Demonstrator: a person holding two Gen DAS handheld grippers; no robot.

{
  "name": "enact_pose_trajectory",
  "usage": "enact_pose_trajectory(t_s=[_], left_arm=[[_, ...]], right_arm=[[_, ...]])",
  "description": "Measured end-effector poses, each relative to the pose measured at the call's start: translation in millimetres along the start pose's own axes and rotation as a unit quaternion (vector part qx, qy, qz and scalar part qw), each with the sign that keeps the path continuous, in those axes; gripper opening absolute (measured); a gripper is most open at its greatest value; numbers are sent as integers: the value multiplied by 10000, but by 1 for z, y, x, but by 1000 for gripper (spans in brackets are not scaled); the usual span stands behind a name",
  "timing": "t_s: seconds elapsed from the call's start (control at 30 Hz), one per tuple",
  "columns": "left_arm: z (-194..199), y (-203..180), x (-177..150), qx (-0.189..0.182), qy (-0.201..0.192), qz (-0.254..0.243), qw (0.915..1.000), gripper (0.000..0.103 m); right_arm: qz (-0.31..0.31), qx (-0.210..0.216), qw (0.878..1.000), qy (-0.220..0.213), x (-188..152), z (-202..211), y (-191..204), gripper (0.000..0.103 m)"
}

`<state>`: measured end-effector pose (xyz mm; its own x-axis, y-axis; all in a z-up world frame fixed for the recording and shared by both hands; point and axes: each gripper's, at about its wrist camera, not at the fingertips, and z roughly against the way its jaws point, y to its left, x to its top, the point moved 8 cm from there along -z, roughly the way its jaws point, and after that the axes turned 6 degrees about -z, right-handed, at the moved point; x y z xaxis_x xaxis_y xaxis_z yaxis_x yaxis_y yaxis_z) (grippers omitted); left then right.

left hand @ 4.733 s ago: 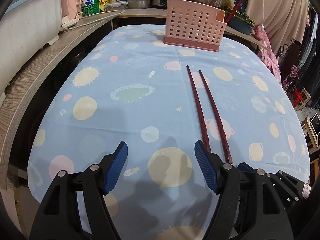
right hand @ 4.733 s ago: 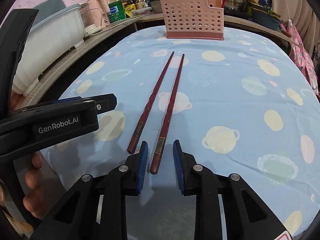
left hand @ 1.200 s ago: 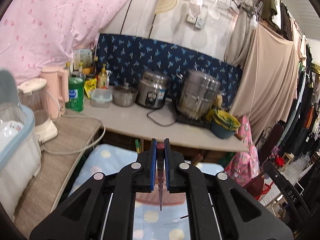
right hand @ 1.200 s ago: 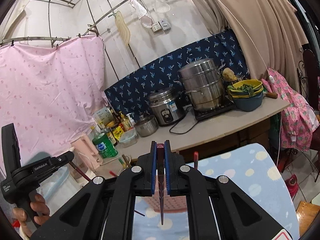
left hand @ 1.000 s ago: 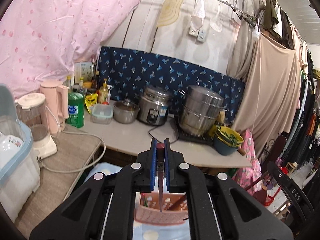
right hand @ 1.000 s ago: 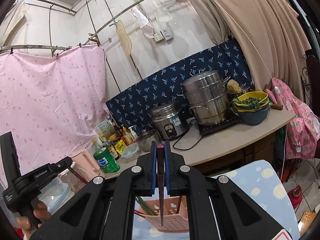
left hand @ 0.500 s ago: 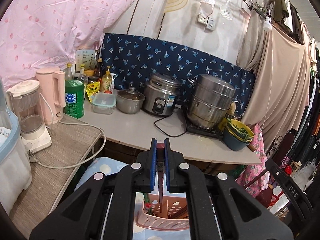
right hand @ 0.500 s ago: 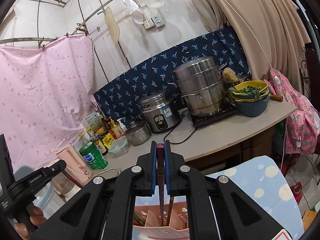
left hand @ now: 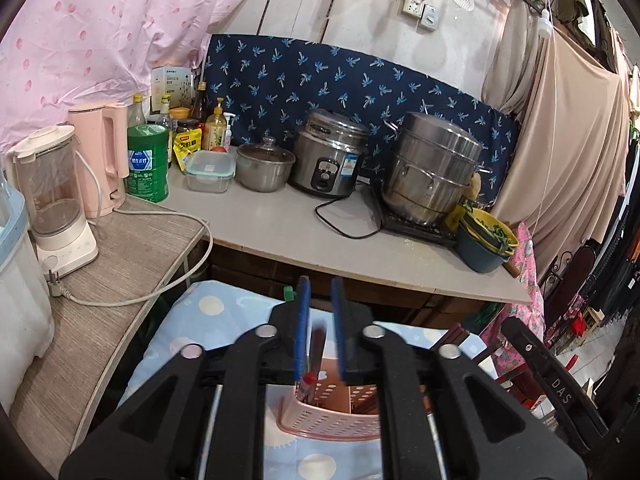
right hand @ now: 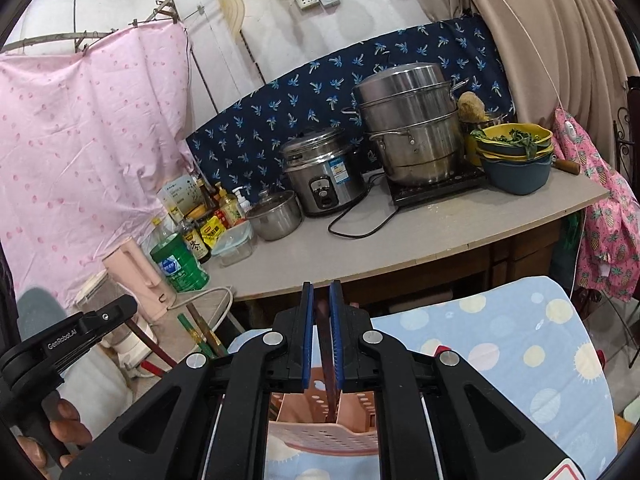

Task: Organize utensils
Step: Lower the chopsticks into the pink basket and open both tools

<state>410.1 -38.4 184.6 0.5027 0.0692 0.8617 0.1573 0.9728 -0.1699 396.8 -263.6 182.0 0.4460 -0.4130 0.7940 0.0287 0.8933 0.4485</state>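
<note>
The pink perforated utensil holder (left hand: 332, 420) stands on the blue dotted tablecloth, just below both grippers; it also shows in the right wrist view (right hand: 320, 436). My left gripper (left hand: 319, 332) has its jaws slightly apart; a dark red chopstick (left hand: 316, 360), blurred, hangs loose between them with its lower end in the holder. My right gripper (right hand: 321, 332) has its jaws narrowly apart around the other dark red chopstick (right hand: 328, 376), which leans down into the holder.
Behind the table runs a counter (left hand: 320, 236) with a rice cooker (left hand: 332, 152), a steel steamer pot (left hand: 432, 168), a small pot, bottles, a green can and a pink kettle (left hand: 100, 156). The left hand-held gripper (right hand: 68, 340) shows at the right view's lower left.
Both grippers came lower over the holder. The left jaws parted and its chopstick dropped into the holder. The right jaws eased slightly and its chopstick tilted.
</note>
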Motion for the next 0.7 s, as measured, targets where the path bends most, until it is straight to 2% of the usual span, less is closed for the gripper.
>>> enact_pose_trajectory(t_s=[0.13,0.33,0.43,0.57,0.7], left_arm=[[5,2,-4,97,-37,-61,9999,38],[15,-2,-12,200,-40,-235,9995,43],[22,-5,-16,222,-33,-325,9992,43],[31,-9,-22,265,2,-442,9987,43],[41,-11,-29,280,30,-483,9984,44]], right_arm=[[51,-14,10000,-19,-1,7,2,20],[154,-32,9999,-25,-7,21,7,24],[224,-17,9997,-22,-10,29,12,24],[389,-43,9992,-81,-15,45,18,31],[528,-69,9985,-93,-24,60,21,31]])
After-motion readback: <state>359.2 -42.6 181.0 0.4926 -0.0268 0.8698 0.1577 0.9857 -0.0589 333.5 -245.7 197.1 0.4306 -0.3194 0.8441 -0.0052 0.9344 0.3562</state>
